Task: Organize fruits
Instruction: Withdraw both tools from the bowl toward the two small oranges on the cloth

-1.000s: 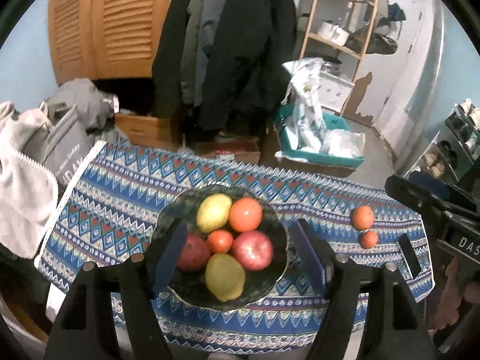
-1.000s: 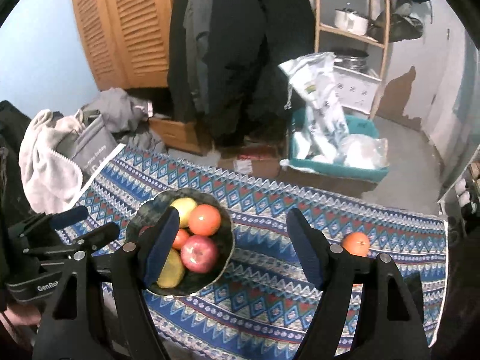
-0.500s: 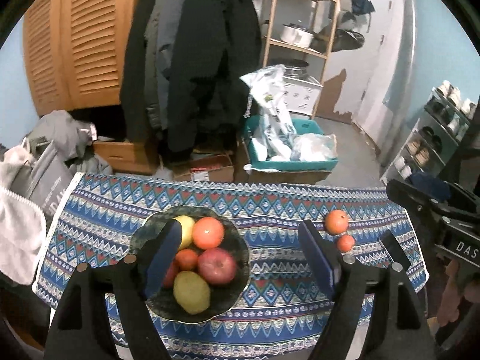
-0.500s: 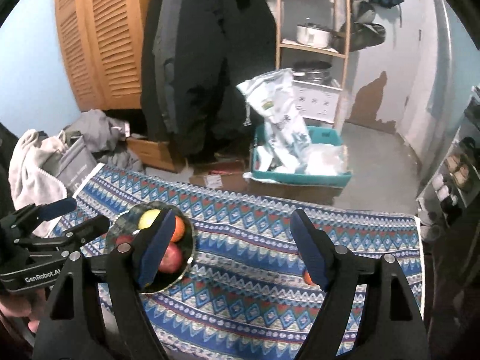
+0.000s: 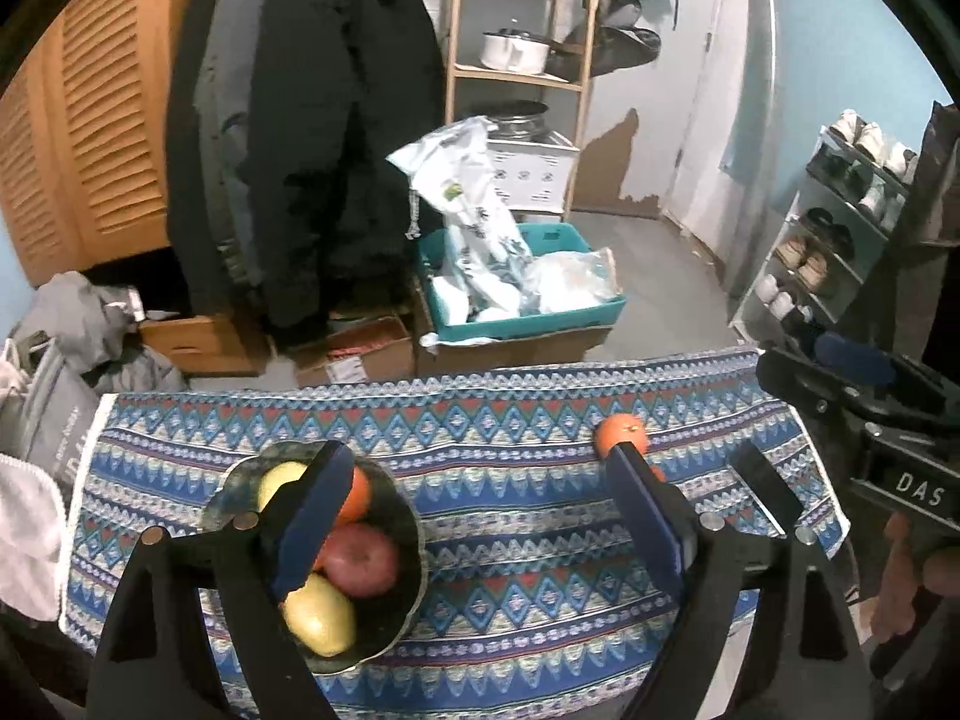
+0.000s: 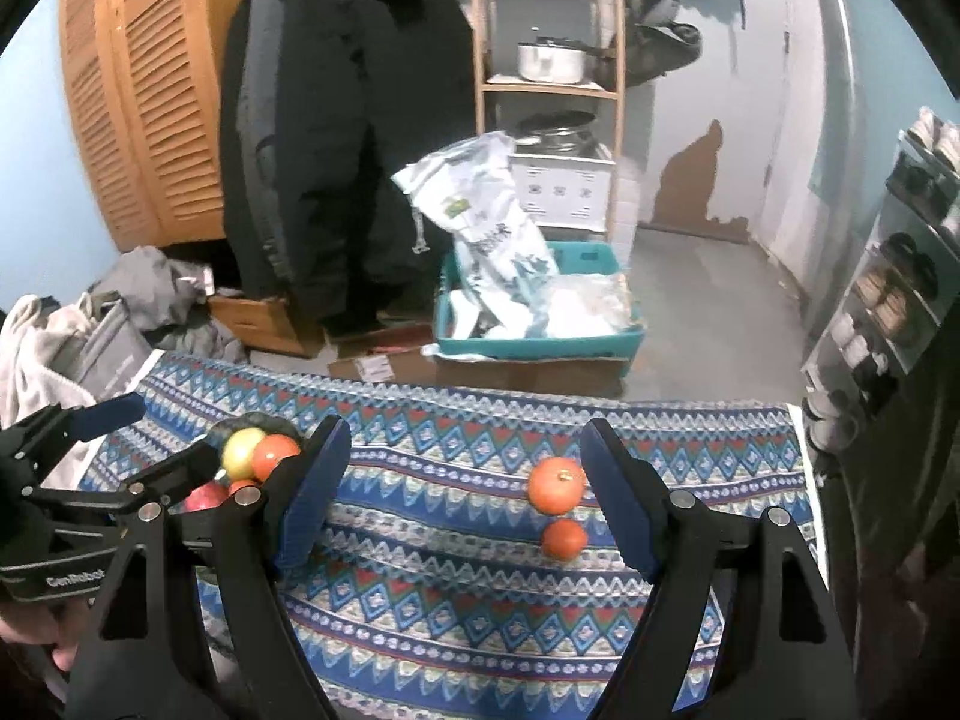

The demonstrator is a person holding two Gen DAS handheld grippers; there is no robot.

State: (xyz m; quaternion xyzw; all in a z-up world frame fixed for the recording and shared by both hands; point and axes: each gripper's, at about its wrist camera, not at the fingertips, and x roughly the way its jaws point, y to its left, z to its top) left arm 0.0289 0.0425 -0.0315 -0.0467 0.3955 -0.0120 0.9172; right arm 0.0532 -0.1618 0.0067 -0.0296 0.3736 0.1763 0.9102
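Since a second ago both grippers have been drawn back and raised, so the fruit sits lower in each view. Two oranges, one large [image 6: 556,485] and one small [image 6: 564,538], lie loose on the tabletop [image 6: 456,594], at 3 o'clock of the bowl [image 5: 402,600] of gathered fruit. The right gripper [image 6: 465,498] is held wide and empty; the left gripper [image 5: 480,516] likewise. A pickup is judged next: descent over one orange. The small orange is shown clearly only in the right view; the bowl's contents in the left.
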